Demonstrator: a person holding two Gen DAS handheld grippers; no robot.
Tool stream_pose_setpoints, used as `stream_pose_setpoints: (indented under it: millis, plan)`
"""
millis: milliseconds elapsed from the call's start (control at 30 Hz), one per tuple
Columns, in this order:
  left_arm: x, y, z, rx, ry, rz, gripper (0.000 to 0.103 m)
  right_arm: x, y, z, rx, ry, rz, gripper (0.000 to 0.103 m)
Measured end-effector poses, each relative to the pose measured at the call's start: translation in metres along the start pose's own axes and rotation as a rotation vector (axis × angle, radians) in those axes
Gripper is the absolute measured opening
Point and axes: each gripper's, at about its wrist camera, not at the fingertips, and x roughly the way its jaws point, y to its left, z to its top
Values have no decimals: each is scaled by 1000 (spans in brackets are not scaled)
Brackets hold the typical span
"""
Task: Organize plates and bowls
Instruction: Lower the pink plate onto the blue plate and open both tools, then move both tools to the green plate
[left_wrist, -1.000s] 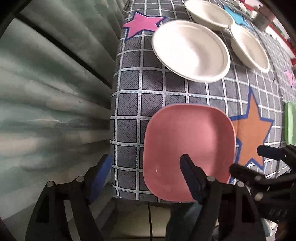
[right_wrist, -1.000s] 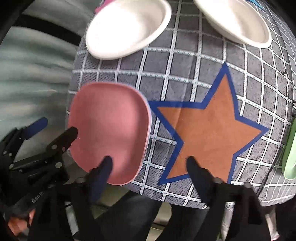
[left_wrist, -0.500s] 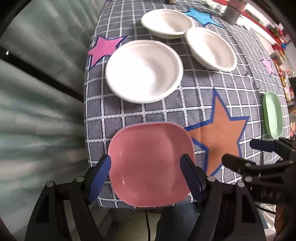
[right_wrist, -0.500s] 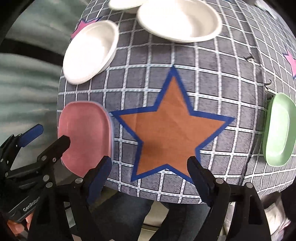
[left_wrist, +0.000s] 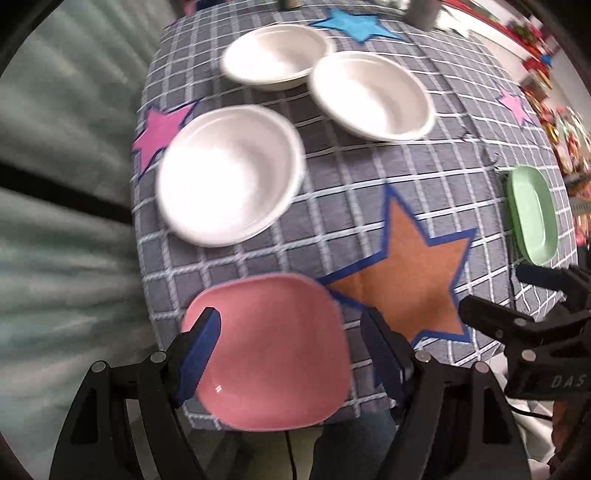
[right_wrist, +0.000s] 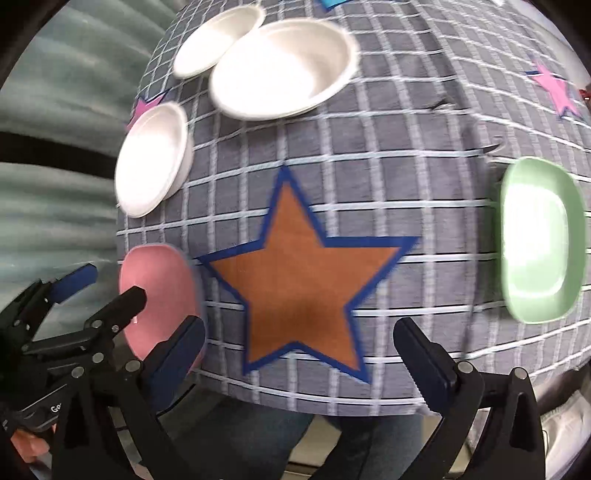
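Your left gripper hangs apart above the pink plate at the table's near-left corner; your right gripper is opening, nothing between.

Plenty of open cloth around the orange star, nothing sitting on it. Pink plate crowds the near left corner, green plate the right edge, and three white bowls cluster close together across the back left.
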Motion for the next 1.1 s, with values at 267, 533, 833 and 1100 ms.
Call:
stream_pose_setpoints:
  millis: [267, 533, 833, 1100]
  plan:
    - [9, -58, 3, 82, 42, -25, 81, -4, -63, -17, 124, 7, -24, 103]
    - [7, -91, 0, 26, 73, -4, 81, -22, -117, -19, 145, 20, -35, 103]
    - [13, -172, -3, -138, 108, 15, 81, -28, -196, -6, 10, 71, -42, 103]
    - [-3, -229, 20, -95, 96, 21, 82, -46, -264, -3, 18, 98, -70, 103]
